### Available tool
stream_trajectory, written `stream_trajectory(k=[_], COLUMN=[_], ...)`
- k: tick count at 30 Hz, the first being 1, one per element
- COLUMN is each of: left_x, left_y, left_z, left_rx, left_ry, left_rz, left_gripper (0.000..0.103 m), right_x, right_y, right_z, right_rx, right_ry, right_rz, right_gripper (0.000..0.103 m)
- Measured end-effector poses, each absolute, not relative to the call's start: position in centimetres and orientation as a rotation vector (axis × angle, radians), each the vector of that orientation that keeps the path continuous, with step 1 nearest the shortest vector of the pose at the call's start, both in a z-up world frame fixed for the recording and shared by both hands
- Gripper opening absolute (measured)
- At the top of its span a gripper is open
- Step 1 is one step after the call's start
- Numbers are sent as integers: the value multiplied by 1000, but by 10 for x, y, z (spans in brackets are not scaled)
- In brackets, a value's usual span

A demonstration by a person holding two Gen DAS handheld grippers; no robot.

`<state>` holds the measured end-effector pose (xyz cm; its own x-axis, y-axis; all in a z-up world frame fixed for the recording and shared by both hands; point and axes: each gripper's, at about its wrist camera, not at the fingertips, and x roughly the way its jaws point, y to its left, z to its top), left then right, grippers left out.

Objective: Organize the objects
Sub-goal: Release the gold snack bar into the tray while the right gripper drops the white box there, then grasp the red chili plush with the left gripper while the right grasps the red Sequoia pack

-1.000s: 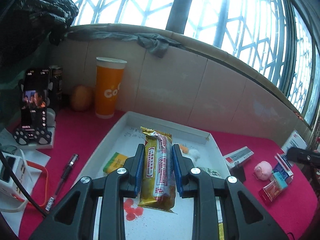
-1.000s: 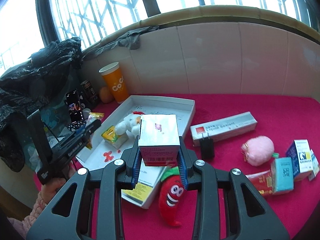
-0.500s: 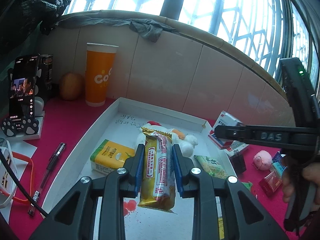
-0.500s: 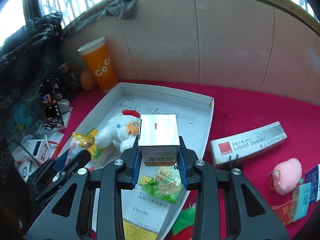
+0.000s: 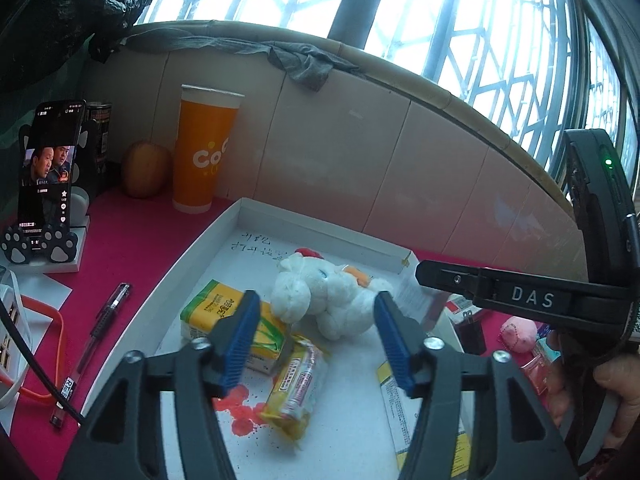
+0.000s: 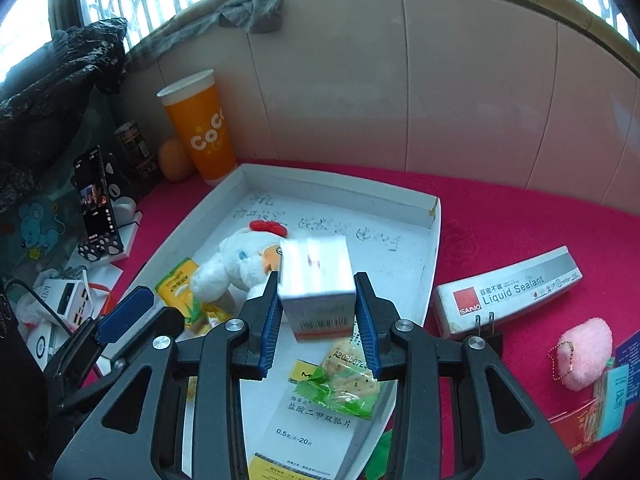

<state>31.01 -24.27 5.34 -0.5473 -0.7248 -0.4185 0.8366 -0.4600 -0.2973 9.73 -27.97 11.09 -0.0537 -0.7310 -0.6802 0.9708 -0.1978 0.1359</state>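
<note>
Two grippers over the white tray (image 6: 434,240). Left gripper (image 5: 316,342) has jaws spread wide and nothing between them; yellow snack bar (image 5: 298,384) lies flat on the tray floor just below, beside the green-yellow pack (image 5: 218,312). Right gripper (image 6: 316,322) looks just parted around the small white box (image 6: 316,284): thin gaps show at both pads, box blurred, looks to be dropping or about to, above the tray middle next to the plush chicken (image 6: 236,258).

Step in hand, as judged: placing the box in the tray. To do it well, lower until the box base meets bare tray floor, not the cracker packet (image 6: 344,380) or the plush, then open fully and back out straight so the pads don't tip it. Left should lift clear without dragging the bar.

Still outside on the red cloth: sealant carton (image 6: 508,292), plug (image 6: 482,330), pink pompom (image 6: 586,352)
</note>
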Motion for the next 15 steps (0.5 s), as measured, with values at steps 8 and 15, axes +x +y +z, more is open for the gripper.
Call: stream_trajectory(k=[8, 15], left_x=[326, 330], left_y=[-243, -245], left_z=[60, 58], left_rx=[142, 121], left_ry=[621, 648], left_rz=[-2076, -2074], left_gripper=[103, 103], right_x=[108, 98], right_y=[-232, -171], right_z=[156, 198], right_rx=[511, 363], right_ry=[294, 71], right_rz=[-1717, -1778], right_gripper=[71, 83])
